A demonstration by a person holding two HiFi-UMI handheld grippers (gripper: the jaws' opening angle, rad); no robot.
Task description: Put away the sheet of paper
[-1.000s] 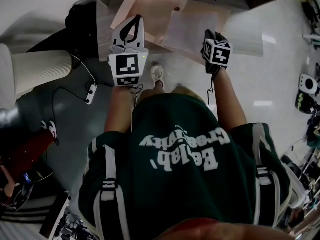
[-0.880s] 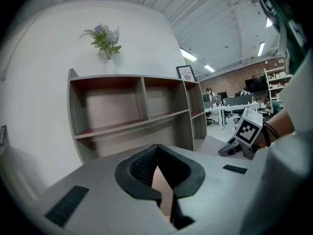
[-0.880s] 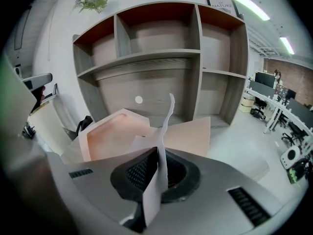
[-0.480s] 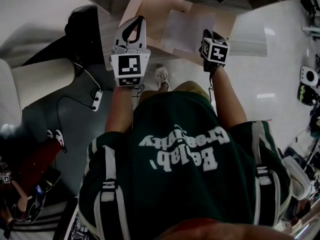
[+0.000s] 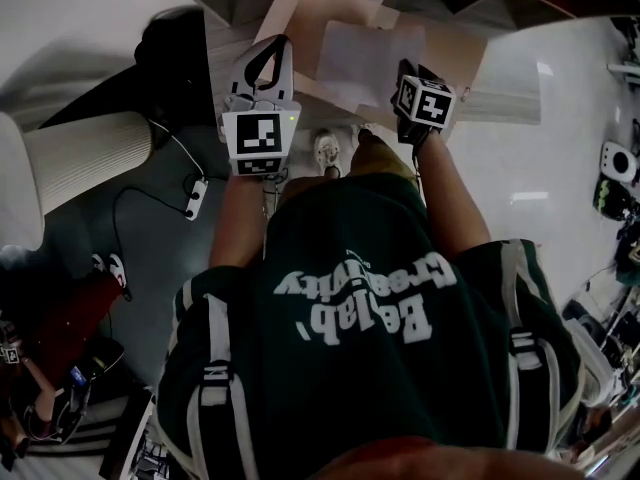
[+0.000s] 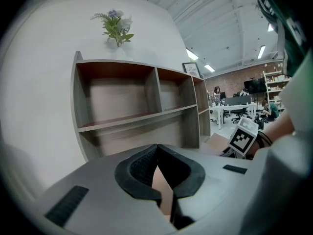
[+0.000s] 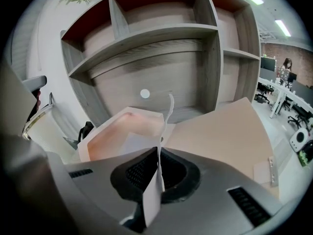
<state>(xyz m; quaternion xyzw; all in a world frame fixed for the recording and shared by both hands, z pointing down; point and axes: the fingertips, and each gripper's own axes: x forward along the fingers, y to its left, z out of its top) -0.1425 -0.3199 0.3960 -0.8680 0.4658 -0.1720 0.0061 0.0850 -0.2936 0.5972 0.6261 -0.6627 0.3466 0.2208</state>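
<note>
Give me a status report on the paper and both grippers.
Right gripper jaws shut on the sheet of paper. Left gripper jaws together, empty. Open cardboard box ahead; nothing seen blocking it.

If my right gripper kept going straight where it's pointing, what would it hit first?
Probably the open cardboard box just ahead of the right gripper, which is shut on the sheet of paper; the shelf unit stands behind it, though depth is unclear.
</note>
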